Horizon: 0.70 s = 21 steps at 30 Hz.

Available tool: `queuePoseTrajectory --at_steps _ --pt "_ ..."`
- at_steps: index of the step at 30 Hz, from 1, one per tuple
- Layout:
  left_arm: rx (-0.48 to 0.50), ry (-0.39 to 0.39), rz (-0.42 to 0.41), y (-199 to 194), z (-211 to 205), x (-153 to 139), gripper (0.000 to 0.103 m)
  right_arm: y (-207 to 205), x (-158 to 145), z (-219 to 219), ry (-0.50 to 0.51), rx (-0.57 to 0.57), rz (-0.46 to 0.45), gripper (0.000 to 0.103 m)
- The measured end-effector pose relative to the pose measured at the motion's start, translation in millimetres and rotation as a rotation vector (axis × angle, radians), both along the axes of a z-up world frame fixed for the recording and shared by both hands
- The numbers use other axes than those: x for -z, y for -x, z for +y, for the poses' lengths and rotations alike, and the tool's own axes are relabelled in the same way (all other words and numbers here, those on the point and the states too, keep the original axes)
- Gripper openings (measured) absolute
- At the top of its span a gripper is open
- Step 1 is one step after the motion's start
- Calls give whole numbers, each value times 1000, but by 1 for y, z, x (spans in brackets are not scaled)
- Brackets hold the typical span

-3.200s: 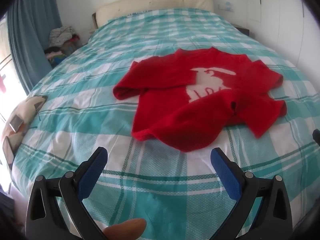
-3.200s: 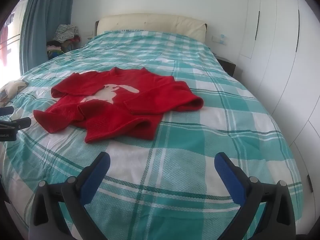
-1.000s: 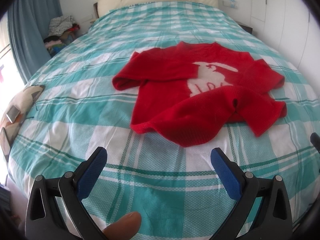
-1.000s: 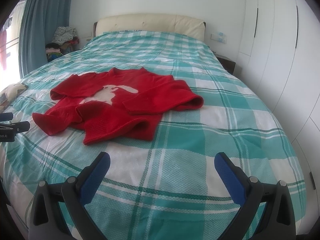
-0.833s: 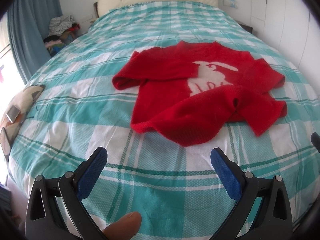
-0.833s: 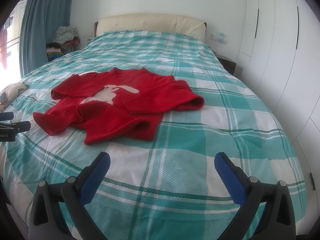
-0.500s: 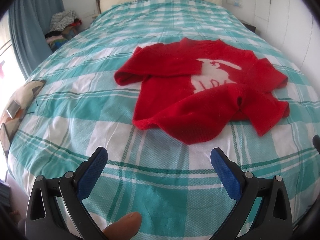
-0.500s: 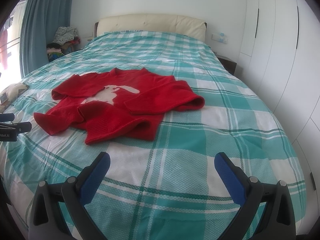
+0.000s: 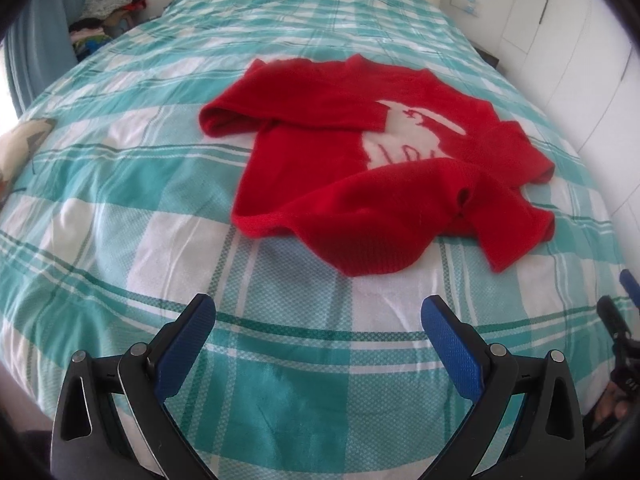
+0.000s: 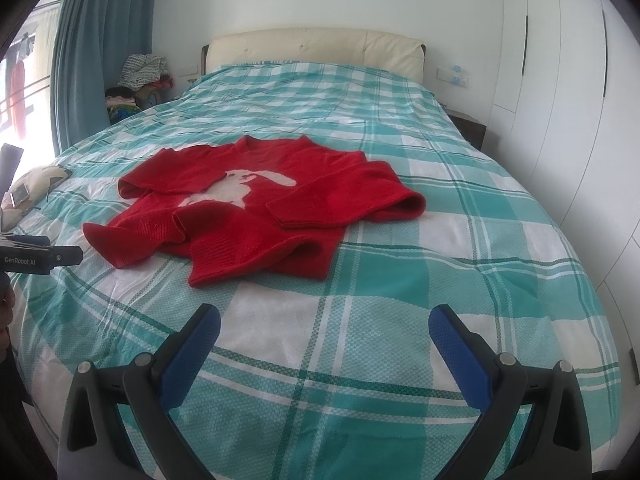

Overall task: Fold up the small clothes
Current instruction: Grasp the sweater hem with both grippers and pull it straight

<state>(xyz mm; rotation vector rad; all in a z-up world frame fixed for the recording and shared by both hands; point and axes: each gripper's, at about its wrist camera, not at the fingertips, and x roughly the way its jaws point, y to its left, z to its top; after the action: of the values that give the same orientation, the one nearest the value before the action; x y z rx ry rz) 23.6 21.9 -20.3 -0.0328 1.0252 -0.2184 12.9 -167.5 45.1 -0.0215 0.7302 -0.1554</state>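
Sweater fills the middle of the left wrist view, a red knit with a white animal figure, lying crumpled on the plaid bed. Its hem is bunched and flipped up toward the chest, one sleeve is doubled over at the left, and the other lies rumpled at the right. The step in hand looks like the approach before any fold, so the garment likely wants flattening first: take the turned-up hem by its near edge and draw it toward the foot of the bed, then lay the sleeves out. Pinching only one layer of knit should keep the back from dragging along. The left gripper hovers above bare bedding short of the hem, its jaws spread wide, empty and touching nothing. The other tool's tip shows at the right edge.

In the right wrist view the sweater sits left of centre on the bed, the near sleeve folded across the body with its cuff pointing left. That sleeve is the natural thing for this side to straighten, gripped near the cuff. The right gripper is well short of the cloth, jaws fully parted and holding nothing. A headboard stands beyond.
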Motion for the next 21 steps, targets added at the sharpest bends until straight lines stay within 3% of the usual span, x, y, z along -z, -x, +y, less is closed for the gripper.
queuePoseTrajectory --at_steps 5,9,12,13,14,17,18,20,21 --pt "55 70 49 -6 -5 8 103 0 1 7 14 -24 0 103" --pt "25 151 73 -18 -3 14 103 0 2 7 -2 -31 6 103" --pt "-15 233 114 -34 2 24 101 -6 5 2 -98 -38 14 103" --pt "-21 246 121 -37 3 28 93 -13 9 -2 -176 -44 35 103" --pt "-22 245 127 -39 1 30 76 -23 14 -6 -272 -57 69 103" --pt "0 234 140 -42 -6 35 39 -54 38 -10 -539 -102 174 103" --pt "6 224 132 -42 -8 35 35 -64 46 -9 -590 -99 194 103" --pt "26 194 98 -42 -14 33 15 -84 61 -8 -674 -66 209 99" --pt "34 179 78 -42 -16 31 11 -93 67 -7 -707 -57 205 95"
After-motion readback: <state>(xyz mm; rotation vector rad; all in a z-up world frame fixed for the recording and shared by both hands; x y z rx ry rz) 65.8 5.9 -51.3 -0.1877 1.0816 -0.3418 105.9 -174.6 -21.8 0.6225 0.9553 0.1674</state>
